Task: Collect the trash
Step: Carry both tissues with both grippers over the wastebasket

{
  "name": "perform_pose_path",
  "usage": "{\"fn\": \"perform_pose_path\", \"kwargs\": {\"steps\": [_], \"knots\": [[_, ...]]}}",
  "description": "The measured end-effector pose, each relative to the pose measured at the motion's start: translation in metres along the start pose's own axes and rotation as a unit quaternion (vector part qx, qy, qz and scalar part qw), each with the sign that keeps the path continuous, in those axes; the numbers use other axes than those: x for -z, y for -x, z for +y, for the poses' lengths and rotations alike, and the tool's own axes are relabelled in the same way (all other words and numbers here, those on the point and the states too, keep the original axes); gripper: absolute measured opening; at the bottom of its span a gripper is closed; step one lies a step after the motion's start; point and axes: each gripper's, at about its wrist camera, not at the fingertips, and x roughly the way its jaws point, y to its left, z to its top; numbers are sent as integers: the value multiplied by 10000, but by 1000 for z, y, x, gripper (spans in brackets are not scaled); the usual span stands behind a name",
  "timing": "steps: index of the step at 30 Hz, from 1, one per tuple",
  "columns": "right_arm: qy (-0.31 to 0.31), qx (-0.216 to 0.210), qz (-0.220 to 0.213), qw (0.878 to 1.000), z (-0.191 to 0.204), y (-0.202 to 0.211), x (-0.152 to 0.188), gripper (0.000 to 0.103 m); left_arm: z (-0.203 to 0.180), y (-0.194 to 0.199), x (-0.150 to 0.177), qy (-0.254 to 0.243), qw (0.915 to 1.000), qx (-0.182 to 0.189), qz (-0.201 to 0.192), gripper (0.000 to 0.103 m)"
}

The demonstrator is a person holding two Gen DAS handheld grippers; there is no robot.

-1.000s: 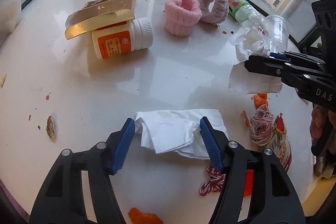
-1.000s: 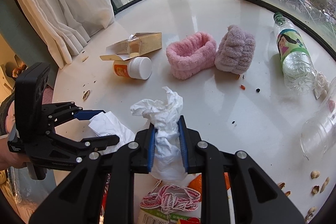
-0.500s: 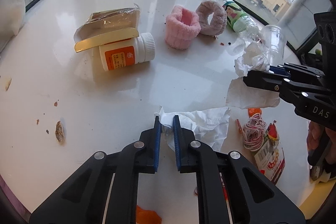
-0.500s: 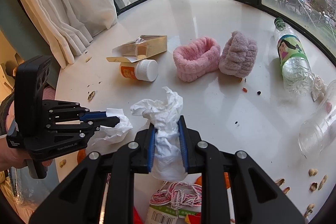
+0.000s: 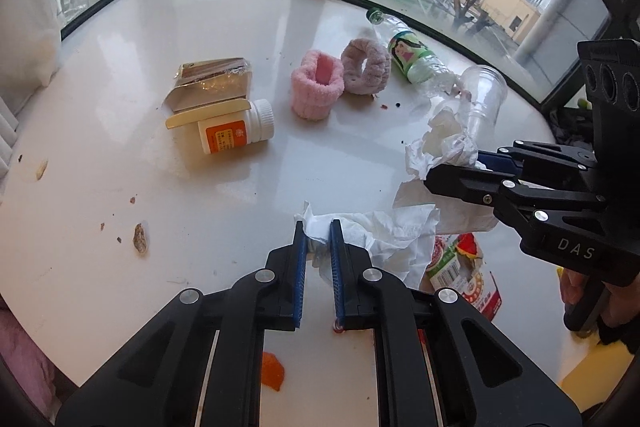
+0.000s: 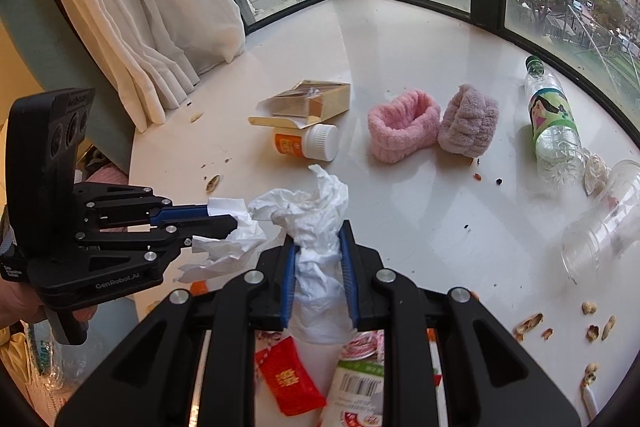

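My left gripper [image 5: 318,233] is shut on a white tissue [image 5: 384,231] and holds it above the white table [image 5: 120,207]; it also shows in the right wrist view [image 6: 212,217] with the tissue [image 6: 228,247] hanging from it. My right gripper [image 6: 318,239] is shut on a crumpled white tissue [image 6: 308,211], lifted off the table. In the left wrist view the right gripper [image 5: 452,175] is at the right with its tissue [image 5: 440,143].
On the table lie a gold box [image 5: 212,87], an orange pill bottle [image 5: 236,133], pink [image 5: 318,89] and mauve [image 5: 366,71] wristbands, a plastic bottle [image 5: 412,55], a clear cup [image 5: 482,95], a snack wrapper [image 5: 464,275], a red packet [image 6: 292,375], string and peanut shells [image 6: 592,327].
My left gripper has closed on the flat tissue and lifted it off the table. My right gripper has risen a little with its tissue still held.
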Motion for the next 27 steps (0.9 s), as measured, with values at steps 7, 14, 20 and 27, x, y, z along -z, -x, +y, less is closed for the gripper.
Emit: {"fn": "perform_pose_path", "kwargs": {"steps": [7, 14, 20, 27], "knots": [[-8, 28, -108, 9999, 21, 28, 9, 21, -11, 37, 11, -67, 9999, -6, -152, 10], [136, 37, -171, 9998, 46, 53, 19, 21, -16, 74, 24, -118, 9994, -57, -310, 10], [250, -39, -225, 9994, 73, 68, 27, 21, -16, 109, 43, -47, 9987, -159, -476, 10], [366, -116, -344, 9987, 105, 82, 32, 21, -11, 140, 66, -15, 9981, -263, -551, 10]]}}
